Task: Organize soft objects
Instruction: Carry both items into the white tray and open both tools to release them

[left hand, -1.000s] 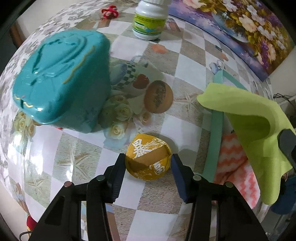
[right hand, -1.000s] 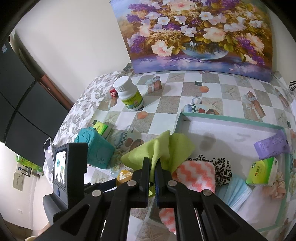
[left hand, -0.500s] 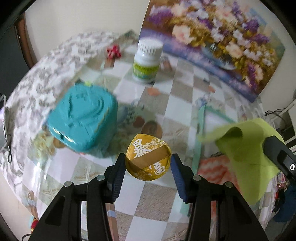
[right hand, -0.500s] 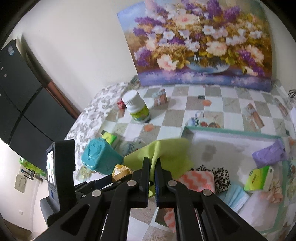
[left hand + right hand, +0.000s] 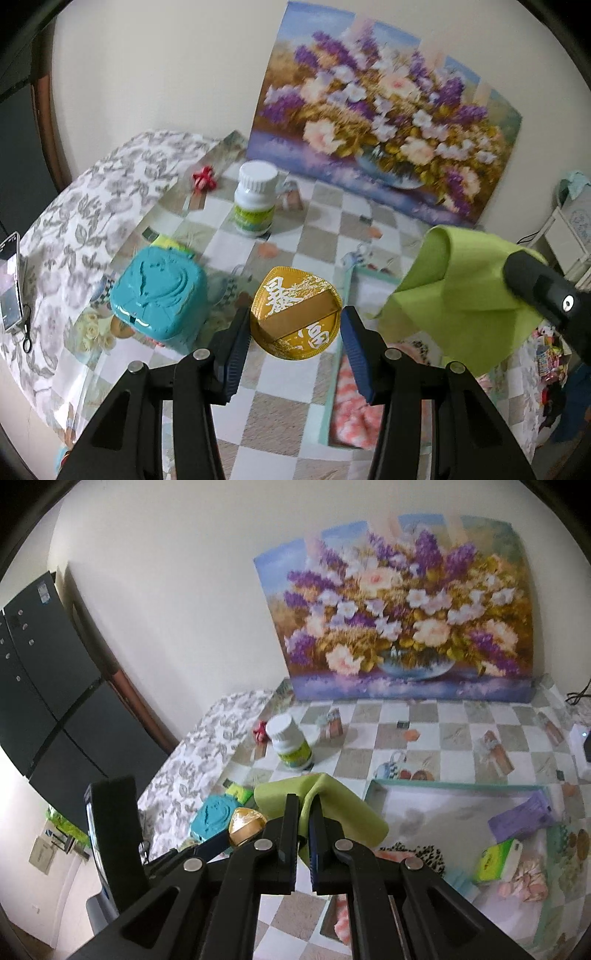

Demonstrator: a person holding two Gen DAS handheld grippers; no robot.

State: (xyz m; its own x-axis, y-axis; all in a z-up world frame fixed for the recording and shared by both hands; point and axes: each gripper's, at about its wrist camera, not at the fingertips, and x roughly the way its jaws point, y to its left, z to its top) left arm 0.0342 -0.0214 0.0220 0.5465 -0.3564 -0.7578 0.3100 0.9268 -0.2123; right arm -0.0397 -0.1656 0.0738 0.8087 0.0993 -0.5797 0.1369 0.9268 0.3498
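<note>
My left gripper (image 5: 293,332) is shut on a round gold foil disc (image 5: 295,317) with white characters and holds it in the air above the table. The disc also shows in the right wrist view (image 5: 245,825). My right gripper (image 5: 304,827) is shut on a lime green cloth (image 5: 332,808) and holds it lifted over the left end of the teal-rimmed tray (image 5: 443,785). The cloth hangs at the right in the left wrist view (image 5: 458,291). In the tray lie a pink zigzag cloth (image 5: 354,417), a leopard scrunchie (image 5: 424,854), a blue face mask (image 5: 461,880), a green tissue pack (image 5: 498,860) and a purple pack (image 5: 524,818).
A teal plastic box (image 5: 159,295) stands on the checked tablecloth at the left. A white pill bottle (image 5: 255,199) and a red bow (image 5: 204,177) are farther back. A flower painting (image 5: 384,140) leans on the wall. A phone (image 5: 9,280) lies at the far left.
Both grippers have risen well above the table, carrying the gold disc and the green cloth. The views now tilt up to the wall and painting.
</note>
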